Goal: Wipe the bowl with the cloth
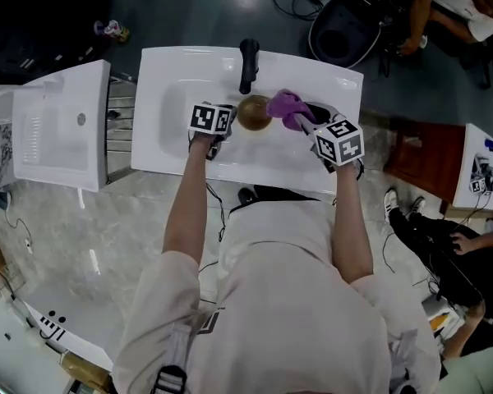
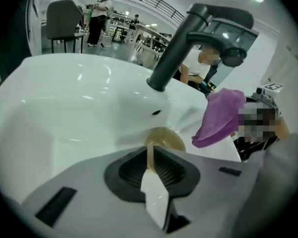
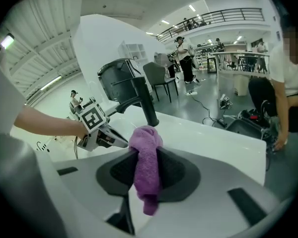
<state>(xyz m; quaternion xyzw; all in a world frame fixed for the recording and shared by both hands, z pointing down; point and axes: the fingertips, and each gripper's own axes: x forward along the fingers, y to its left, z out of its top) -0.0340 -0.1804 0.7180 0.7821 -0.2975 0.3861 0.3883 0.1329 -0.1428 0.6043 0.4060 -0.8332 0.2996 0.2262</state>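
The bowl is small, tan and glossy. It sits in the sink just on the person's side of the faucet, lifted or tipped a little by its rim. It looks thin-walled, stiff and light, so a pinch on the rim should be enough to steady it. The smooth surface may let it twist or slip once the wiping pushes against it, so I would grip deeper over the rim instead of at the very edge.

The cloth is purple, soft and limp. It bunches into a wad and droops below the grip, so it will mould to the bowl's curve but gives little stiffness of its own.

The left gripper comes in from the left of the faucet with its jaws nearly together, clamped on the thin rim of the bowl. The right gripper comes from the right of the faucet, its jaws closed on the middle of the cloth with a tuft sticking out ahead. In the head view that tuft lies at the bowl's right edge (whether it actually touches, I cannot tell).
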